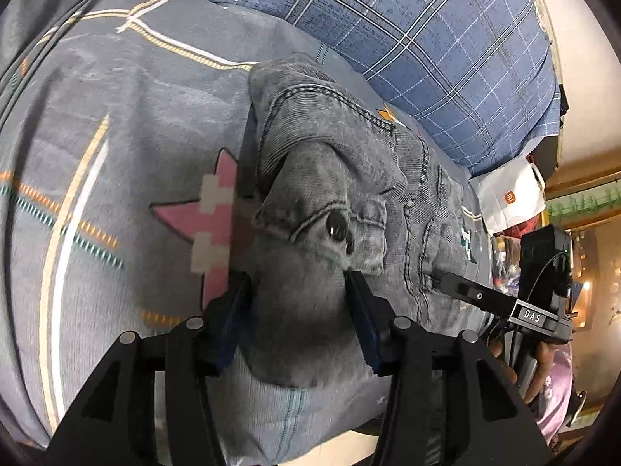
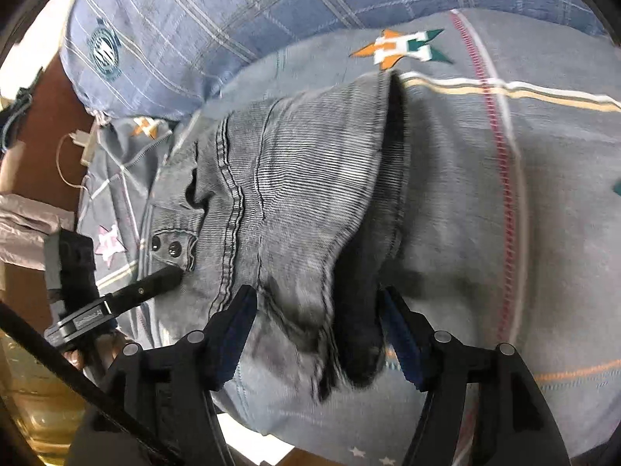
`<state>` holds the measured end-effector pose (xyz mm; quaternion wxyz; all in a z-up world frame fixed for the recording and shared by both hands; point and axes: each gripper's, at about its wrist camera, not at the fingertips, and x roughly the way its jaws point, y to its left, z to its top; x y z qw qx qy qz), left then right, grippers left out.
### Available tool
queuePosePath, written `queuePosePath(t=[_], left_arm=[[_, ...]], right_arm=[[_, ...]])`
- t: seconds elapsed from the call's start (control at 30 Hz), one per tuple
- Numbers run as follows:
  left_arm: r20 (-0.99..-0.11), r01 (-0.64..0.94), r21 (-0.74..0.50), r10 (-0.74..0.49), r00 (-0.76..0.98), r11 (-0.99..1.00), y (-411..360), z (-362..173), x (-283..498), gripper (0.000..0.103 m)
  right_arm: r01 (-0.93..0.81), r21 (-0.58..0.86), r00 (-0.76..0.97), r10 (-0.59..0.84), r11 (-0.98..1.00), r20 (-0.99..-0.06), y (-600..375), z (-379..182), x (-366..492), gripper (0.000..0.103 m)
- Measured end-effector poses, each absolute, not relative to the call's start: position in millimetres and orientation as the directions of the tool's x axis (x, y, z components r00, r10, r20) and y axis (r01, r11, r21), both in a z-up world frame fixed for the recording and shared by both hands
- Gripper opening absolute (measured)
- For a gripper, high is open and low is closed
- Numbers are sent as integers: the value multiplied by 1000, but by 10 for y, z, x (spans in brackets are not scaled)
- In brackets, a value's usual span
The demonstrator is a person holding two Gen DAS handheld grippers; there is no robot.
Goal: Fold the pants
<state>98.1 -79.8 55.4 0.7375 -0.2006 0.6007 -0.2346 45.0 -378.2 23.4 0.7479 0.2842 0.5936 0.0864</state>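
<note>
Grey ribbed denim pants (image 1: 330,178) bunched near bed (image 1: 116,136) edge; left gripper (image 1: 299,303), right gripper (image 2: 318,326) straddle folds, jaws parted, grip unclear.

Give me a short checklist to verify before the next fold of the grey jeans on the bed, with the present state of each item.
1. Grey denim jeans lie on the grey star-print bedsheet: ok.
2. Left gripper has denim between its fingers: ok; whether the pads press it: cannot tell.
3. Right gripper straddles the folded denim edge: ok; firm grip: cannot tell.
4. Waist with the two dark metal buttons lies flat: not ok, bunched.
5. Blue plaid pillow keeps off the jeans: ok.
</note>
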Motion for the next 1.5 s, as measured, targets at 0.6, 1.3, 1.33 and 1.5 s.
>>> queuePosePath(t=[0.6, 1.3, 1.33, 1.5], left_arm=[[-840, 196, -468, -503, 203, 862, -1041, 575, 936, 31], [-777, -34, -612, -593, 212, 790, -907, 736, 1603, 67], [-787, -27, -604, -590, 181, 797, -964, 723, 1718, 67], [-790, 7, -586, -574, 215, 810, -1057, 527, 1982, 62]], right_arm=[[116, 437, 258, 398, 892, -880, -3604, 197, 522, 24], [221, 635, 457, 496, 740, -738, -4295, 427, 745, 72], [223, 643, 460, 503, 732, -732, -4345, 399, 875, 73], [299, 622, 428, 480, 724, -765, -4402, 85, 1229, 76]])
